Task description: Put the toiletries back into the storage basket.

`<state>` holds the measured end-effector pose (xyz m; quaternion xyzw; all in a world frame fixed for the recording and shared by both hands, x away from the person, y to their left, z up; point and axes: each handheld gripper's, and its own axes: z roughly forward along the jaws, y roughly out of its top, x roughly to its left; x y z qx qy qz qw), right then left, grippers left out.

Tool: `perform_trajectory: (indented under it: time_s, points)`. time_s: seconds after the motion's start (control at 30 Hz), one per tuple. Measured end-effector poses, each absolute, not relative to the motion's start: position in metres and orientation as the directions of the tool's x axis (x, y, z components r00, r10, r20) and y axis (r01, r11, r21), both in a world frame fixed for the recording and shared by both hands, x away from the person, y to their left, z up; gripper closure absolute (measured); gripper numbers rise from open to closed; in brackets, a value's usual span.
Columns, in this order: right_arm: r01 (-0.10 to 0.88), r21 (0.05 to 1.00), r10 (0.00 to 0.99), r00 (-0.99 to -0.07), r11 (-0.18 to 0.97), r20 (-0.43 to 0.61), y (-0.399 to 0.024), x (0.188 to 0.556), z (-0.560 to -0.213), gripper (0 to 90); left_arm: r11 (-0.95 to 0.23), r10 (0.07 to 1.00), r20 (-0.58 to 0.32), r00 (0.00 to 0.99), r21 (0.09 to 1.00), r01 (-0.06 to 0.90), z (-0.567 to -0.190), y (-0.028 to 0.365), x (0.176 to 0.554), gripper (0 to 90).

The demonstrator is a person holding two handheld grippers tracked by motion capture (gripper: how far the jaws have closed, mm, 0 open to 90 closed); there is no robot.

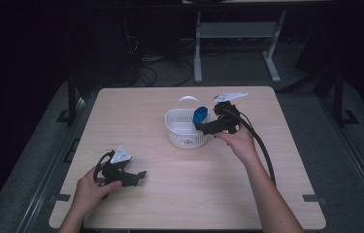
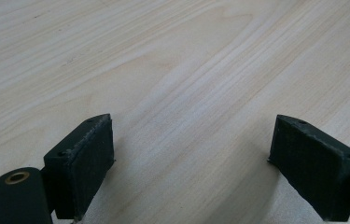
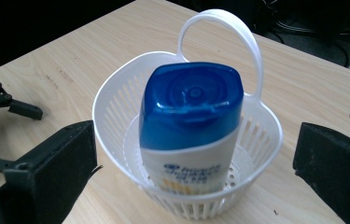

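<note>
The high view showed a light wooden table (image 1: 179, 194) with a white slotted basket (image 1: 182, 133) near the middle of the frame, its loop handle rising at the far side. A white bottle with a blue cap (image 1: 200, 115) stood inside the basket, leaning toward the right rim. The right gripper (image 1: 207, 127), held in the right hand (image 1: 238, 141), sat just beside the basket's right edge. In the right gripper view, the bottle (image 3: 189, 126) filled the centre, set in the basket (image 3: 116, 100), and the two black jaws stood spread wide at either bottom corner, touching nothing. At the lower left of the high view, the left hand (image 1: 90, 187) held the left gripper (image 1: 138, 177) low over the tabletop, well apart from the basket. The left gripper view showed its jaws spread wide over bare wood (image 2: 186, 70).
</note>
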<state>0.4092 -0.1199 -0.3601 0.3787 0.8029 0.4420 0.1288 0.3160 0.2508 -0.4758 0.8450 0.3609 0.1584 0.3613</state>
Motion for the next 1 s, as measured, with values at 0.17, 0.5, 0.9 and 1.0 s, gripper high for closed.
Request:
perform_trajectory:
  time_s: [0.17, 0.5, 0.9, 1.0]
  points:
    - [0.480, 0.816, 0.721, -0.683, 0.323, 0.117, -0.129, 0.398, -0.356, 0.0, -0.476, 0.726, 0.006, 0.688, 0.726, 0.496, -0.476, 0.251, 0.316, 13.3]
    - [0.496, 0.804, 0.742, -0.662, 0.329, 0.104, -0.150, 0.377, -0.362, 0.0, -0.480, 0.724, 0.008, 0.690, 0.724, 0.495, -0.476, 0.251, 0.316, 13.3]
    - [0.502, 0.818, 0.770, -0.626, 0.279, 0.122, -0.189, 0.348, -0.385, 0.0, -0.480, 0.724, 0.010, 0.690, 0.726, 0.493, -0.476, 0.251, 0.316, 13.3]
    - [0.506, 0.817, 0.775, -0.620, 0.276, 0.121, -0.198, 0.341, -0.389, 0.0, -0.473, 0.727, 0.004, 0.687, 0.728, 0.497, -0.476, 0.250, 0.316, 13.3]
